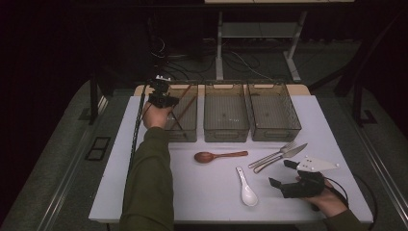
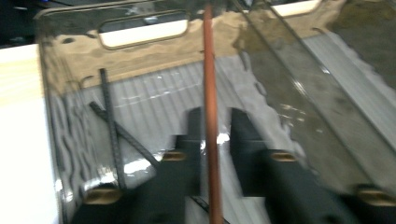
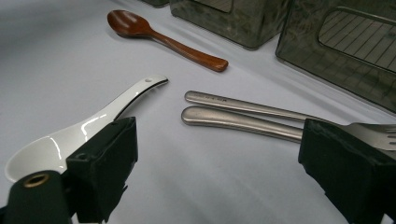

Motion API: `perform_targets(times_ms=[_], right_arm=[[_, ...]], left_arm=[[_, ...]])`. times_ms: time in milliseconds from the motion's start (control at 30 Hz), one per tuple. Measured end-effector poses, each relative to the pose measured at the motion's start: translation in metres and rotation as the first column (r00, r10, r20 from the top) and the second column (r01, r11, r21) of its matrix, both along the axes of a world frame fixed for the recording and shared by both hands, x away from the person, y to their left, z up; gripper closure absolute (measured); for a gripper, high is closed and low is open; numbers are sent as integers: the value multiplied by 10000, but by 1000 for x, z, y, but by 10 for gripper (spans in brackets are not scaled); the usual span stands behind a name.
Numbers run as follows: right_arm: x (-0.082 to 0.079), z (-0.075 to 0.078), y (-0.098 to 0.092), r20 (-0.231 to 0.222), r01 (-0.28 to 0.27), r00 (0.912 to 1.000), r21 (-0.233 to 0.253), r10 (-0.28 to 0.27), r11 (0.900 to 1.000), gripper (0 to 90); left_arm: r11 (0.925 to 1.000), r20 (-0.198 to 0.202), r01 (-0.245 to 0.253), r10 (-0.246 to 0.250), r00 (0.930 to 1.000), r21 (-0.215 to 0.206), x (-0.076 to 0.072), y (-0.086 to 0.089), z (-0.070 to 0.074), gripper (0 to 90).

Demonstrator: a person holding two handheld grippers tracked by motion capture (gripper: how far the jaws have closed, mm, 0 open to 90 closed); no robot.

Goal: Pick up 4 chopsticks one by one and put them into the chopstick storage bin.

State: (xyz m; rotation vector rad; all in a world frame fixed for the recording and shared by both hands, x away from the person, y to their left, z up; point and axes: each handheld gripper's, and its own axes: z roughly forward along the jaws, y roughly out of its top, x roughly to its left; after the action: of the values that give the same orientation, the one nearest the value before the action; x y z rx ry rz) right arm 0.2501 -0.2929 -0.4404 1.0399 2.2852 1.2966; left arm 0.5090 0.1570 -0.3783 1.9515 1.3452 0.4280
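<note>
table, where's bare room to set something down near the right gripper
Free: the table front between the sleeve and white spoon, and its left edge. Crowded: around the wooden spoon, fork and knife, beside the right gripper.

White spoon [image 1: 247,188] — brown chopstick [image 2: 211,116] (dark bins [image 1: 225,111]).

On the bench [image 1: 144,192], a wooden spoon [image 1: 219,156] lies at centre. The white spoon [image 1: 247,188] sits at five o'clock from it, the fork [image 1: 272,155] and knife [image 1: 284,155] at three o'clock. Two empty bins [image 1: 226,113] [image 1: 273,111] stand at twelve.
</note>
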Motion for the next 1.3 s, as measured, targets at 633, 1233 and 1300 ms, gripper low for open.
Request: perform_targets(times_ms=[633,1233,1300], right_arm=[[0,1,0,2,70,10000,68,-70,10000,121],[1,0,1,-52,61,10000,-21,-61,10000,120],[1,-1,2,-39,43,10000,-39,-44,10000,121]], left_arm=[[9886,739,1473,-1447,9867,-313,-18,-7,14,442],[9553,1351,2942,-2878,9481,-296,-70,4,28,289],[9504,1381,3065,-2971,9448,-524,-77,5,29,268]])
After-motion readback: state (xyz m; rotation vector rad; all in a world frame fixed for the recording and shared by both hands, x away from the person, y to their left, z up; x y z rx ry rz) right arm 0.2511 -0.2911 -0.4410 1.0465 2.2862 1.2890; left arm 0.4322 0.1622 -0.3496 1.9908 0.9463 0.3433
